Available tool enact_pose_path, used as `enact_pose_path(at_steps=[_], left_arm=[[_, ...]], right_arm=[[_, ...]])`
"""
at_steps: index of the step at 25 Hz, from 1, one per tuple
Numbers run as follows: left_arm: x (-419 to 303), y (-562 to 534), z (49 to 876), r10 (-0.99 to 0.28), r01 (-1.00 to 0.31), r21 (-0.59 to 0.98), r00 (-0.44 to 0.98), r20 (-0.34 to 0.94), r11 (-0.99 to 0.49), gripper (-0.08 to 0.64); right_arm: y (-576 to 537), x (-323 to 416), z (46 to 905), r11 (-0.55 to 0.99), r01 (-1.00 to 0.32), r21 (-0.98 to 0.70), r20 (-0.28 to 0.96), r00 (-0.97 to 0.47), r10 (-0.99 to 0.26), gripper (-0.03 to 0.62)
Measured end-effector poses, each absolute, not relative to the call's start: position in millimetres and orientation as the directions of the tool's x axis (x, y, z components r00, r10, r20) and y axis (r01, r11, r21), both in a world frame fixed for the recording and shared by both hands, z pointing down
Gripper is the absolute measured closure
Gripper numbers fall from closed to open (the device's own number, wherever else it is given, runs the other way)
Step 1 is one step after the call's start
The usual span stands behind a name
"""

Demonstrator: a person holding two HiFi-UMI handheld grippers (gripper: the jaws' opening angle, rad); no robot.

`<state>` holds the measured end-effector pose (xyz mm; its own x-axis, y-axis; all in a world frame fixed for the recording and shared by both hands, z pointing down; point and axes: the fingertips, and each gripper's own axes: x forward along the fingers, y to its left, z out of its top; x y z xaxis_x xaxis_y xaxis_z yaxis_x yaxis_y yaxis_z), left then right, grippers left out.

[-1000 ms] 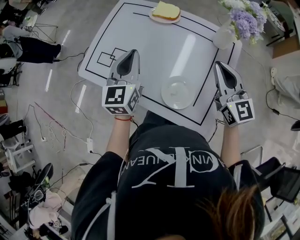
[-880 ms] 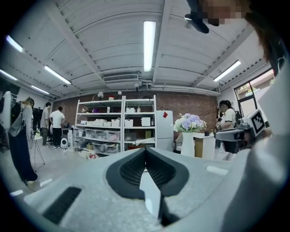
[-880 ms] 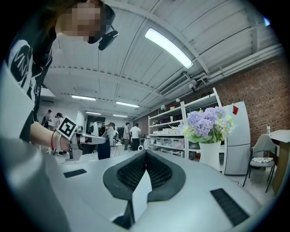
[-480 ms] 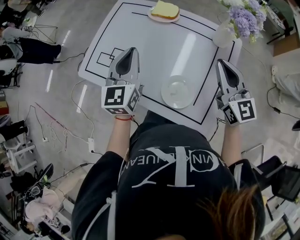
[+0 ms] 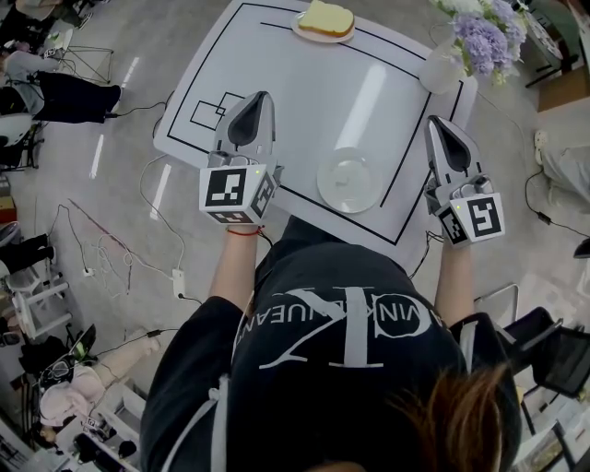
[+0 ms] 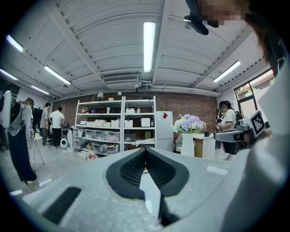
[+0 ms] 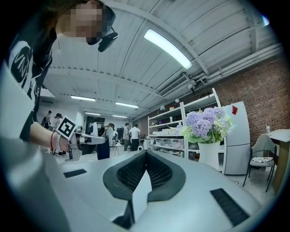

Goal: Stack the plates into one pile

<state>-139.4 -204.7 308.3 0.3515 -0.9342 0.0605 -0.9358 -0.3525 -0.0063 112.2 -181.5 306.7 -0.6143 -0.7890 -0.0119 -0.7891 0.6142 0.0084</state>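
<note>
Plate (image 5: 349, 182) shows in head view only, which lacks the shelves (image 6: 115, 131).

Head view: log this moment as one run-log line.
stacking: not started | left gripper: jaws shut, empty | right gripper: jaws shut, empty | near plate: bare | far plate: yellow slice on it

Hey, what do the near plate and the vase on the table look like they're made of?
Near plate: likely clear glass or glossy plastic. It looks pale and see-through, with shiny concentric rings.
Vase: opaque white with a smooth surface, probably glazed ceramic, though glass or plastic can't be ruled out.
</note>
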Motion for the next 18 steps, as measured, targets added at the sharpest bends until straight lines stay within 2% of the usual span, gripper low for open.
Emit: enact_pose_path(at_steps=[18], left_arm=[[-136.2,-201.3,306.4,-0.934,-0.935,-0.008,0.352,0.063,-0.353,0.549]], right_arm=[[-175.1,114.9,314.0,0.614,-0.789,0.000,0.014,-0.614,-0.789,0.592]])
